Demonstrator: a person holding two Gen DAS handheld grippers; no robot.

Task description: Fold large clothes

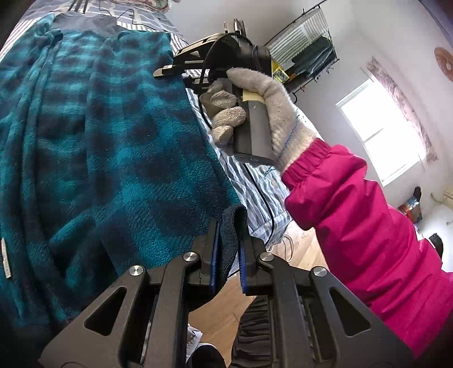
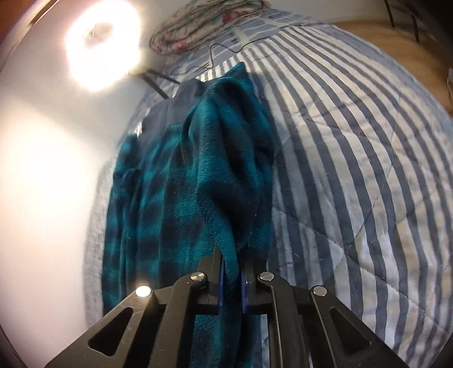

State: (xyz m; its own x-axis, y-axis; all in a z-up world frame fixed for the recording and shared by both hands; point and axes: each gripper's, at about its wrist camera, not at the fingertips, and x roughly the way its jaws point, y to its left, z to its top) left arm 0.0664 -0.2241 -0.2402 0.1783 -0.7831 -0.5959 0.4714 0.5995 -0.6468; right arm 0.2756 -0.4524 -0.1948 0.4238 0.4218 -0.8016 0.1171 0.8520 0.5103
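A large teal and dark plaid fleece garment [image 1: 113,147] lies spread over a striped bed. My left gripper [image 1: 228,240] is shut on a dark hem corner of the garment at its near right edge. In the right wrist view the same fleece garment [image 2: 198,175] rises in a bunched fold from the bed. My right gripper [image 2: 230,271] is shut on its teal edge and lifts it. The right gripper's body [image 1: 249,119] shows in the left wrist view, held by a gloved hand above the garment's far right edge.
The blue and white striped bedspread [image 2: 354,169] covers the bed. A folded floral blanket [image 2: 203,25] lies at its far end with a thin black cable [image 2: 226,48]. A pink sleeve [image 1: 368,226], wooden floor [image 1: 226,308], a window [image 1: 379,130] and a wall rack [image 1: 308,48] show on the right.
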